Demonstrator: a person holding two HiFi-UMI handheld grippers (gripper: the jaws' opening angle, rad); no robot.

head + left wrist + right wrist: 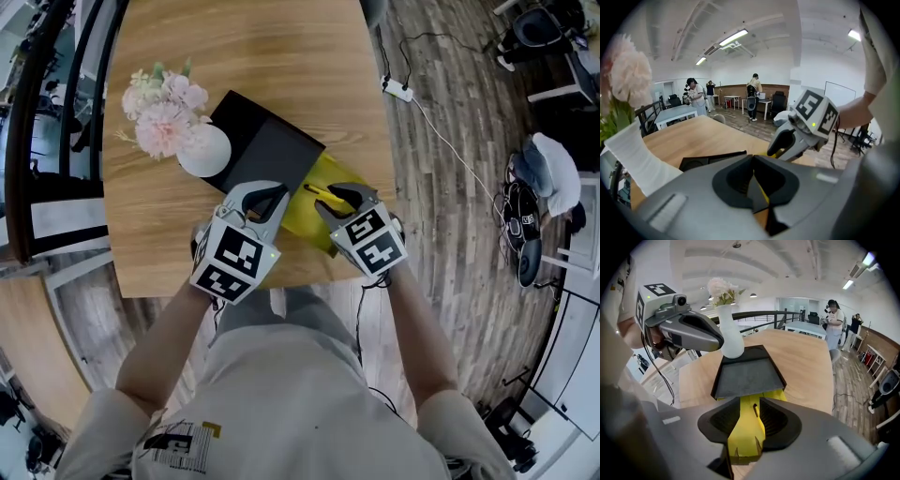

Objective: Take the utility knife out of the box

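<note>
Utility knife (322, 193): one, slim, yellow with dark details, hard to tell from tray colour. Lies in yellow tray of box (265, 150), just ahead of right gripper (336, 199) tips. One box, black sleeve part slid off. One vase (203, 150). Two grippers: right jaws wide apart, yellow tray showing between them; left gripper (267, 199) jaws meet at tips, nothing held.

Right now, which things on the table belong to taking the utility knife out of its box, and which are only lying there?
For the job:
- yellow box; the knife itself does not show
- right gripper, open over the box
- left gripper, shut

Only lying there:
- black tray, its near end over the box
- white vase with pink flowers
</note>
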